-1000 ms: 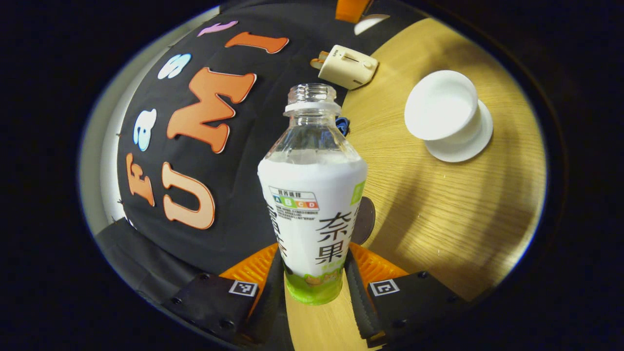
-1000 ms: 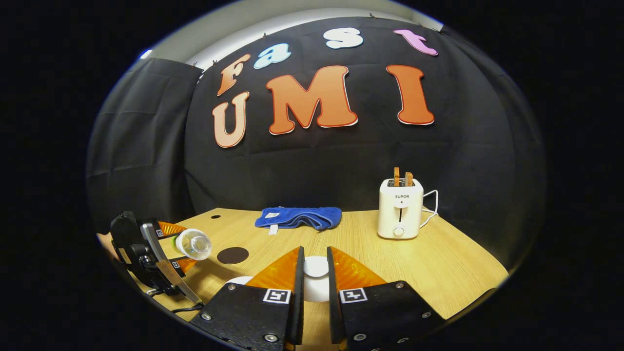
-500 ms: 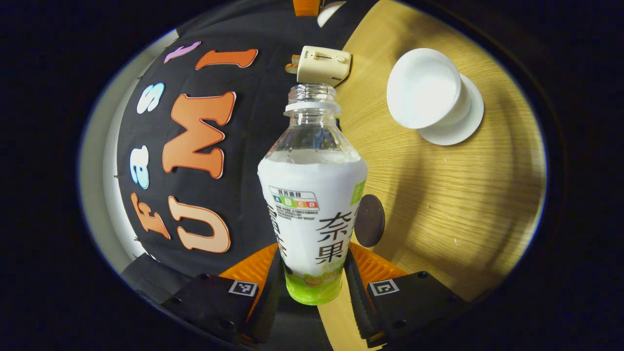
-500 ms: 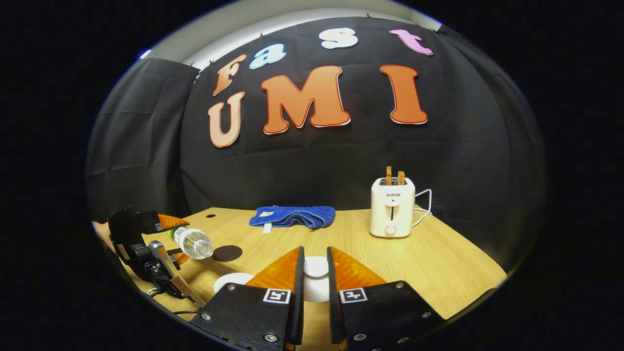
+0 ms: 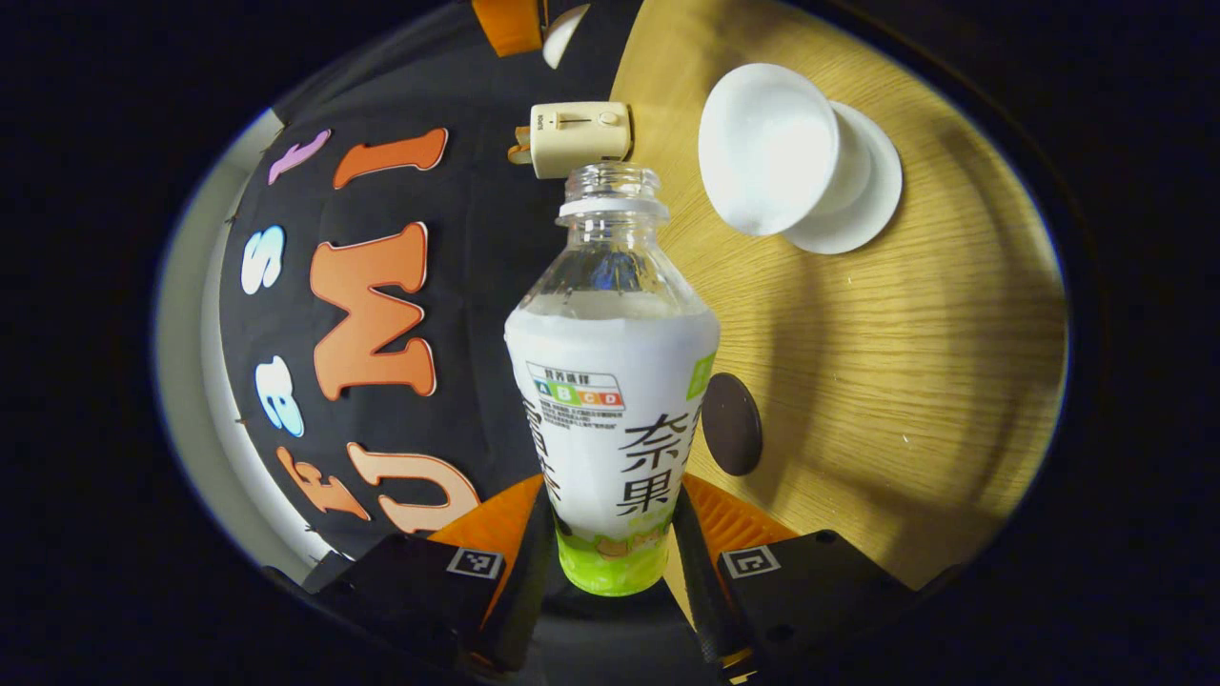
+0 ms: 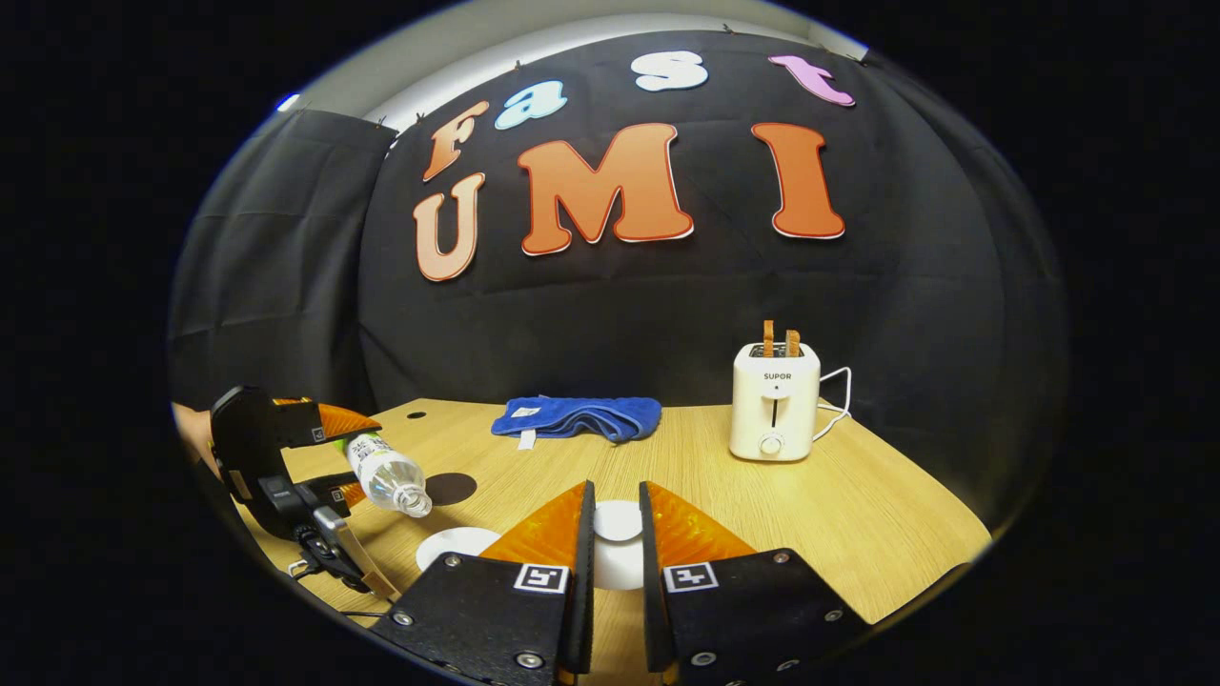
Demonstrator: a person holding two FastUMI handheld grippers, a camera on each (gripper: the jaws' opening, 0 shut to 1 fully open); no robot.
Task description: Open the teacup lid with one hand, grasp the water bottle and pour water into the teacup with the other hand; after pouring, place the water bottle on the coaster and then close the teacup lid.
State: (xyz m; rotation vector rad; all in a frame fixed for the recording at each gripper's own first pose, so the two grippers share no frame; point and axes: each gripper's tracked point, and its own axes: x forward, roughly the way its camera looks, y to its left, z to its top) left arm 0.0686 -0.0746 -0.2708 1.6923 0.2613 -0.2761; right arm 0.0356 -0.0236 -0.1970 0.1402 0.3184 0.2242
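So you're mid-task: the cup [image 5: 767, 148] stands open on its saucer [image 5: 872, 205], and your right tool [image 6: 616, 529] has its fingers drawn in close on the white lid [image 6: 618, 522], holding it up off the cup. Your left tool [image 5: 615, 548] is clamped on the lower part of the bottle [image 5: 612, 381], both fingers pressing its sides, and the bottle has no cap on. In the right gripper view the bottle [image 6: 386, 472] is tipped with its mouth pointing down toward the saucer [image 6: 456, 545], beside the dark coaster [image 6: 450, 488]; the table [image 6: 858, 514] also carries a blue cloth [image 6: 577, 416] and a toaster [image 6: 774, 400] farther back. From the left gripper view the mouth looks to be short of the cup's rim, and no stream of water is visible, so the pour seems just about to begin. Whether any water is in the cup can't be told. Left to do: pour, stand the bottle on the coaster [image 5: 730, 424], then set the lid on the cup.
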